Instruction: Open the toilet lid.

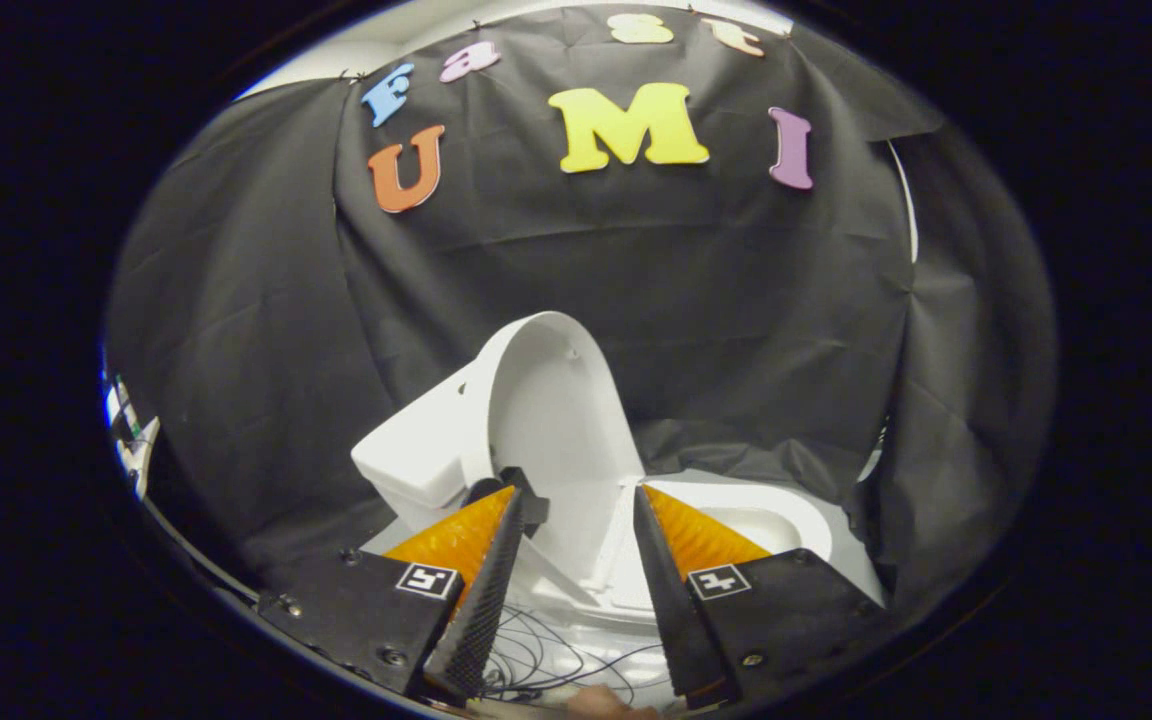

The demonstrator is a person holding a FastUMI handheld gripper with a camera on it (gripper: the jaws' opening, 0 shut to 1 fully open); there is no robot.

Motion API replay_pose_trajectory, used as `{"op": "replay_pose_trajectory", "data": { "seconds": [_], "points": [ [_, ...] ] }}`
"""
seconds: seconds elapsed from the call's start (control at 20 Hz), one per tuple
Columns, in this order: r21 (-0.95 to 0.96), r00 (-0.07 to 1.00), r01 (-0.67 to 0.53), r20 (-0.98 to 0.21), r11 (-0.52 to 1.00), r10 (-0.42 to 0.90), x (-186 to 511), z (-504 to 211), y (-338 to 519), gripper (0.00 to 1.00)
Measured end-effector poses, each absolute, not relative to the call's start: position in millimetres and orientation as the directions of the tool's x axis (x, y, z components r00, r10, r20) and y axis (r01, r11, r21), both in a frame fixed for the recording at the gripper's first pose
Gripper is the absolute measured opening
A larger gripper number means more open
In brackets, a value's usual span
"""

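A white toilet (416,455) stands just ahead of my fingers, seen at a tilt. Its lid (551,410) is raised and leans back toward the tank, its inner face turned toward me. The seat and bowl (766,525) lie open beyond my right finger. My gripper (576,500) is open, with the lower part of the lid showing in the gap between the fingers. Neither finger touches the lid. The base of the toilet is hidden behind the fingers.
Black cloth (236,330) drapes the wall behind and around the toilet. Thin dark cables (546,660) lie on the white surface below the fingers. A fingertip of a hand (601,700) shows beneath the gripper.
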State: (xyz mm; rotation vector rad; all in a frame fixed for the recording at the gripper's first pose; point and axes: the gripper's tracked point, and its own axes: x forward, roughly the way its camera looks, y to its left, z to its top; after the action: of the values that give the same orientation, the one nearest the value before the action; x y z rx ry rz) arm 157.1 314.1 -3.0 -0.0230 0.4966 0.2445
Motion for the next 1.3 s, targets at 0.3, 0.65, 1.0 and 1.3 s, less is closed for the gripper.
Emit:
{"op": "replay_pose_trajectory", "data": {
  "seconds": [0.3,0.65,1.0,1.3],
  "points": [
    [0.011,0.911,-0.218,-0.358,0.976,0.207,136,18,262,0.77],
    [-0.111,0.956,-0.191,-0.248,0.975,0.159,98,41,205,0.82],
    [-0.114,0.982,-0.14,-0.14,0.984,0.124,58,63,149,0.82],
    [-0.027,0.988,-0.156,-0.013,0.987,0.156,37,74,115,0.82]
  ]
}}
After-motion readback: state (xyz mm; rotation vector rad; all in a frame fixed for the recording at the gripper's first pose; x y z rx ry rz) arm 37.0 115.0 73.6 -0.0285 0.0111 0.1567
